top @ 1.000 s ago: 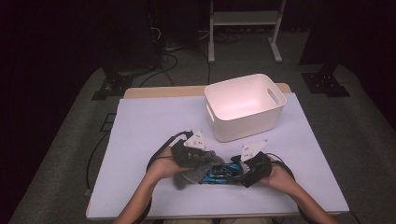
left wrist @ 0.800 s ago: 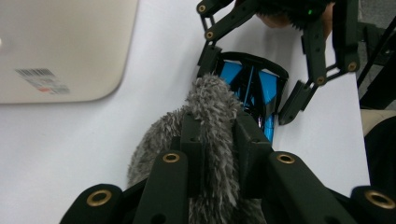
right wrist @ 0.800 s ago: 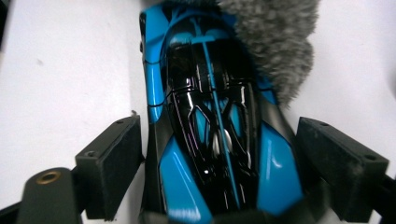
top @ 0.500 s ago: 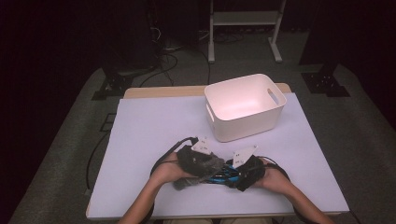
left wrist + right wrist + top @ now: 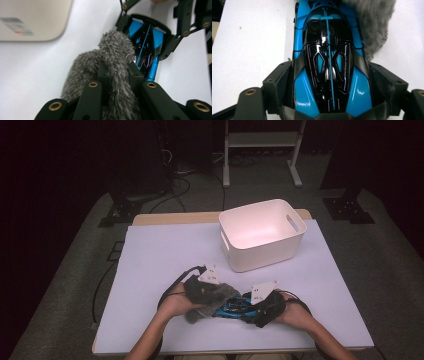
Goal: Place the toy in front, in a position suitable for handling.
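The left gripper [image 5: 117,75] is squeezing a fluffy grey cloth [image 5: 112,57]; its jaws were just closing on it. The right gripper [image 5: 329,85] is holding a blue and black toy car [image 5: 328,62] by its sides. Both are sitting near the front of the table [image 5: 165,250], touching each other, with a white bin [image 5: 262,232] farther back.

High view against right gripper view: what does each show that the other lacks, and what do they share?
High view: the bin standing empty behind, and the left gripper shut on the fur. Right gripper view: the glossy black roof lines on the car, and the right gripper pressing on both its sides. Shared: blue car, grey fur touching it, white table.
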### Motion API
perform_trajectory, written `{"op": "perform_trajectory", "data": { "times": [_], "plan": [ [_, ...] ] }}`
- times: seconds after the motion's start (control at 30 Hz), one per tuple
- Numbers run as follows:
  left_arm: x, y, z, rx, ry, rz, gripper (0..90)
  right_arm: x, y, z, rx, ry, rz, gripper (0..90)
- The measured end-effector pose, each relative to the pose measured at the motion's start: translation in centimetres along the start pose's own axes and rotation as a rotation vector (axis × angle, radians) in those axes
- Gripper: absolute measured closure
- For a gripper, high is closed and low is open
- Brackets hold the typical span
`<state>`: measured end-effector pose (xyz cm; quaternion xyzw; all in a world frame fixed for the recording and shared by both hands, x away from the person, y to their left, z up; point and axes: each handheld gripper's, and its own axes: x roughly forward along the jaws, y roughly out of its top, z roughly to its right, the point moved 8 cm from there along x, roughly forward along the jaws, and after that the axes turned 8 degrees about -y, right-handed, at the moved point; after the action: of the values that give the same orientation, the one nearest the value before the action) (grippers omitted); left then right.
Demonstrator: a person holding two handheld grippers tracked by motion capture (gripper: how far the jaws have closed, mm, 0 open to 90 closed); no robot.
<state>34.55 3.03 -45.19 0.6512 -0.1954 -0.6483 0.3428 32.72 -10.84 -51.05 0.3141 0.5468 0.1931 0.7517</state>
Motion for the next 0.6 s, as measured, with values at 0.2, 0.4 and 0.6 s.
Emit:
{"op": "perform_trajectory", "data": {
  "times": [0.2,0.4,0.6],
  "plan": [
    [-3.5,0.7,-0.5,-0.008,0.032,0.086,78.3,-0.3,-0.1,-0.4,-0.002,0.013,0.003,23.2],
    [-5.3,1.0,-0.5,-0.005,0.049,0.112,78.3,-0.3,-0.1,-1.2,0.027,0.091,0.012,23.2],
    [-3.4,1.2,1.2,0.022,-0.043,0.079,78.3,-0.1,-0.1,-1.2,0.021,0.096,-0.006,23.2]
  ]
}}
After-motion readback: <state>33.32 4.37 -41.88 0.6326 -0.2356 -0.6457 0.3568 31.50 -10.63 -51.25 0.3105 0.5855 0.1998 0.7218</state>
